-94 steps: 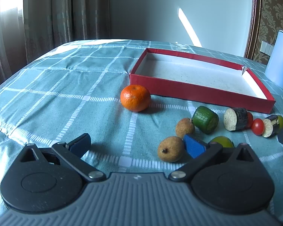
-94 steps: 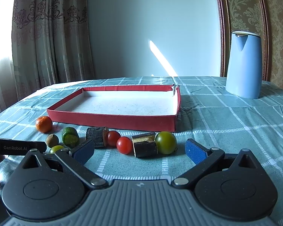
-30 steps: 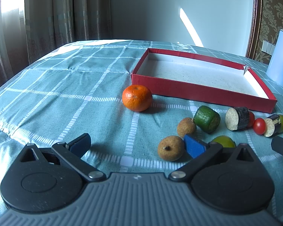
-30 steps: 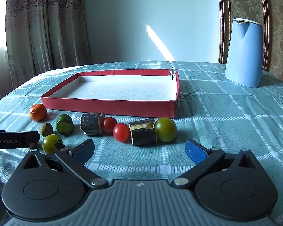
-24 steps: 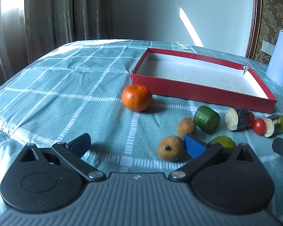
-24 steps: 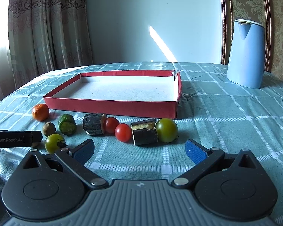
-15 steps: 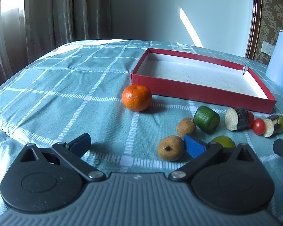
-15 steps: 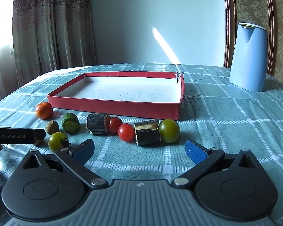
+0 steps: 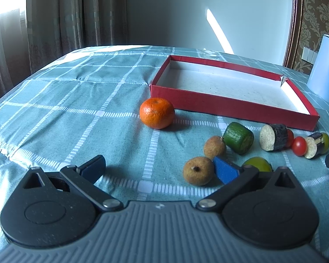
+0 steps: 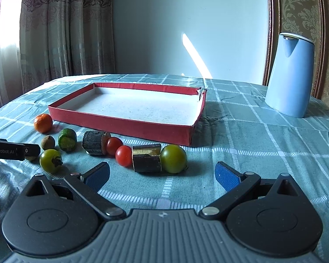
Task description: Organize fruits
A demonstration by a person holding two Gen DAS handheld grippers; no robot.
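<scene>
A red tray point(image 9: 230, 106) point(image 10: 129, 123) with a white floor lies on the teal checked cloth. In front of it lie an orange tangerine point(image 9: 157, 116) point(image 10: 43, 123), two brown round fruits point(image 9: 198, 170) point(image 9: 214, 147), a green cucumber piece point(image 9: 238, 137) point(image 10: 67, 139), eggplant pieces point(image 9: 273, 137) point(image 10: 146, 157), red cherry tomatoes point(image 10: 123, 155) point(image 9: 299, 146) and green tomatoes point(image 10: 173, 158) point(image 10: 50, 160). My left gripper point(image 9: 159, 169) is open, its right pad next to the near brown fruit. My right gripper point(image 10: 162, 175) is open, just short of the eggplant and green tomato.
A light blue kettle point(image 10: 289, 75) point(image 9: 324, 68) stands at the back right of the table. Curtains hang behind at the left. The left gripper's side point(image 10: 13, 150) shows at the left edge of the right wrist view.
The right gripper has drifted left and slightly forward over the last second, so the fruit row has shifted right in its view. The left gripper has barely moved.
</scene>
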